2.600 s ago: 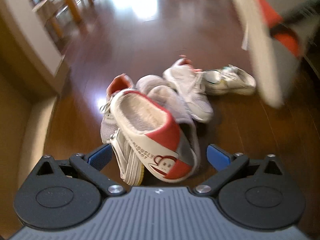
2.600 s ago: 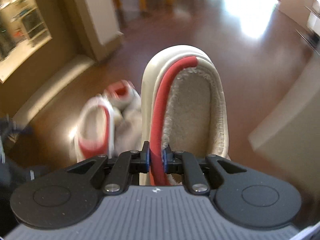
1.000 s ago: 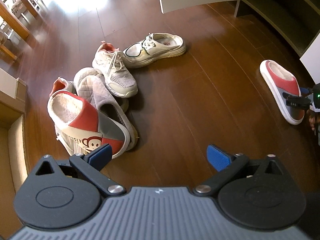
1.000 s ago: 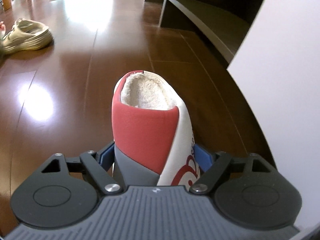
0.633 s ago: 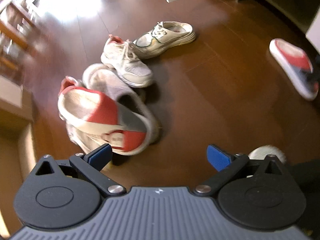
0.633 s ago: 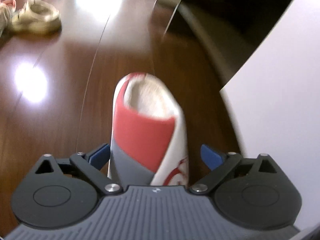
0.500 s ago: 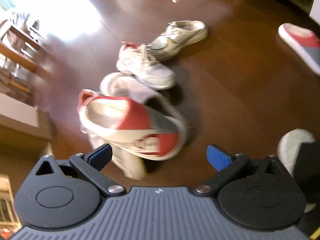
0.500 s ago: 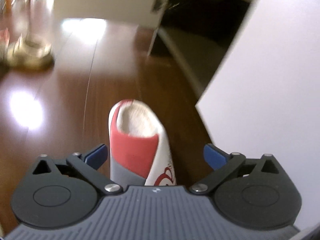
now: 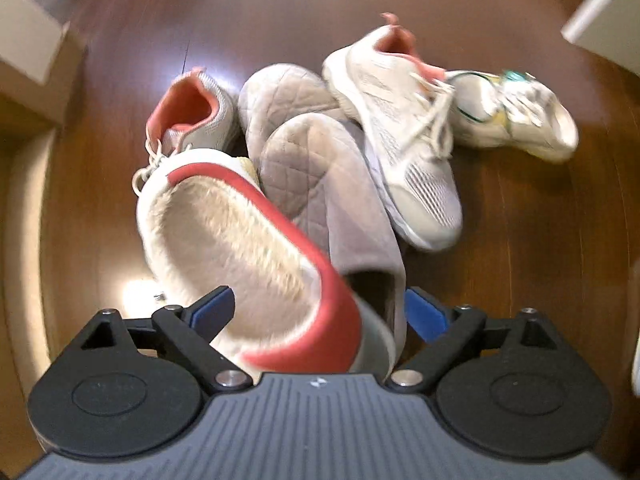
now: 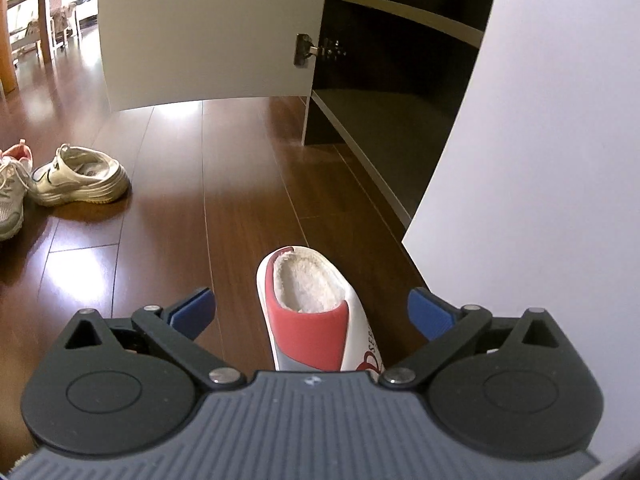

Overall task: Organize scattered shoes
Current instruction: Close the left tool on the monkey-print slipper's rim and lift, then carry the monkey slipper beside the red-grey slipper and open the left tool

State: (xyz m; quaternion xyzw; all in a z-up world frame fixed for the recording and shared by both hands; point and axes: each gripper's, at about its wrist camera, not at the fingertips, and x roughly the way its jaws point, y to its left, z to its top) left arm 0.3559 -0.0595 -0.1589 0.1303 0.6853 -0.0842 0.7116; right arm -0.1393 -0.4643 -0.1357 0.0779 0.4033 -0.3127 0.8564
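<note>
In the left wrist view, a red-and-white fleece slipper [image 9: 224,240] lies on top of a shoe pile. My left gripper [image 9: 318,310] points straight down over its toe end. Its jaws are closing with the slipper between them, and a gap still shows at the right pad [image 9: 424,314]. Under the slipper lie two grey quilted slippers [image 9: 316,168]. Around them are two white-and-pink sneakers [image 9: 408,148] and a cream sneaker [image 9: 516,120]. In the right wrist view, the matching slipper [image 10: 304,280] rests on the floor. My right gripper [image 10: 312,308] hangs open above it, not touching.
An open shoe cabinet [image 10: 392,128] with dark shelves stands ahead of the right gripper, and its white doors [image 10: 540,160] swing out on both sides. The cream sneaker [image 10: 76,180] lies at the left on the wooden floor. A wooden table and chairs [image 10: 24,20] stand at the far left.
My left gripper swept over the pile and dropped onto the red-and-white slipper, its jaws narrowing around it. My right gripper opened off the other slipper and rose.
</note>
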